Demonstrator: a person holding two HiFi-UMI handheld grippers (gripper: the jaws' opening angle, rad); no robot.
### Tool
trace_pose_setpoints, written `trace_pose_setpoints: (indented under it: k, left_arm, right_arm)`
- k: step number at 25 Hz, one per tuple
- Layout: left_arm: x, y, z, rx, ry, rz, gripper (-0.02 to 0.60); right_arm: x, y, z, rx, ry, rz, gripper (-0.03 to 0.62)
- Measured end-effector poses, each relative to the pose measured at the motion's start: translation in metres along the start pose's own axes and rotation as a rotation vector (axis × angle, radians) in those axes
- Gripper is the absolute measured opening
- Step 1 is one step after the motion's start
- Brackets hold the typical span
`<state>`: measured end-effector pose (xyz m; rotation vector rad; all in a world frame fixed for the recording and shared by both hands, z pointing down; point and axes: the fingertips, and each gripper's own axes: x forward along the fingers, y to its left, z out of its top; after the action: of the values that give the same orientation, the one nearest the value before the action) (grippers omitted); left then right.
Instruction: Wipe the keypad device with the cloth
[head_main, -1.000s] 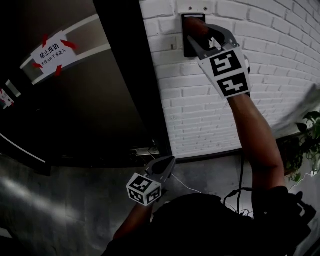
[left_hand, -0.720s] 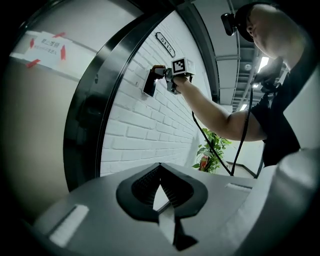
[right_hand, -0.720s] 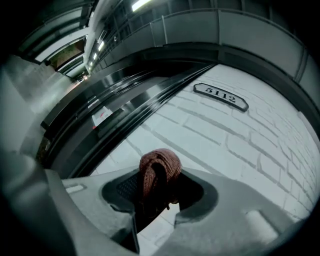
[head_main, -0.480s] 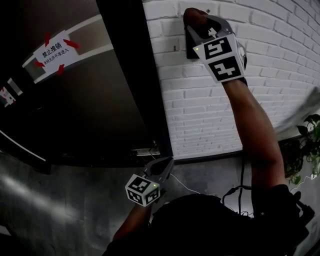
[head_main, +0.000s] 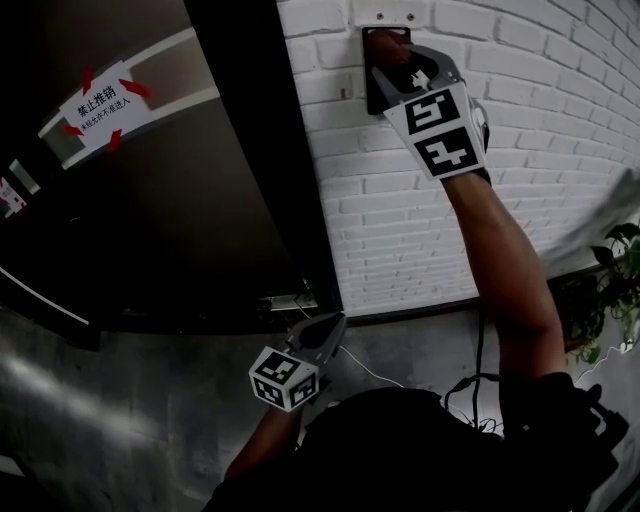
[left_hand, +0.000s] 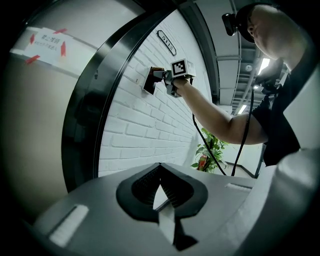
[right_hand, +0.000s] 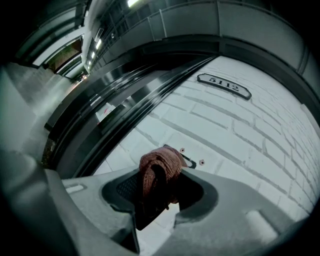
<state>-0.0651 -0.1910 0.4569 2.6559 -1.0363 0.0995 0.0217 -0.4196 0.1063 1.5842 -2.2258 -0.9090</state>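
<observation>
Head view, from left to right: a white sign (head_main: 100, 100) with red arrows sits at ten o'clock on a dark door (head_main: 200, 220). The black door frame (head_main: 290, 180) runs down from twelve o'clock towards the centre. Low in the picture, at six o'clock, the left gripper (head_main: 337, 323) hangs near the floor and points up towards the foot of the frame. In the left gripper view its jaws are clenched, tips touching, with nothing between them; only a thin sliver of pale wall shows lower down.

At one o'clock, on the white brick wall (head_main: 400, 220), the keypad (head_main: 373, 96) is a dark upright box mounted just right of the door frame. The right gripper (head_main: 398, 64) reaches up to it with the arm stretched out. It grips a bunched reddish cloth (head_main: 391, 46), which is pressed against the upper part of the keypad's face. In the right gripper view the cloth (right_hand: 162, 164) fills the space between the jaws and covers nearly all of the keypad, so that only a dark edge (right_hand: 190, 161) shows at its three o'clock side. A number plate (right_hand: 224, 86) hangs on the wall at one o'clock from the cloth.

A cable (head_main: 480, 350) drops beside the right arm. At four o'clock, by the picture's edge, stands a leafy plant (head_main: 612, 285).
</observation>
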Motion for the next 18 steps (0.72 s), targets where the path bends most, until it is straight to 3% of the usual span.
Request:
trace_pose_setpoints:
  k: [18]
  left_arm:
    - [0.0,-0.011,-0.002,-0.013,0.018,-0.029,0.017]
  right_arm:
    - [-0.01,0.031,-0.043,0.029,0.055,0.039,0.155]
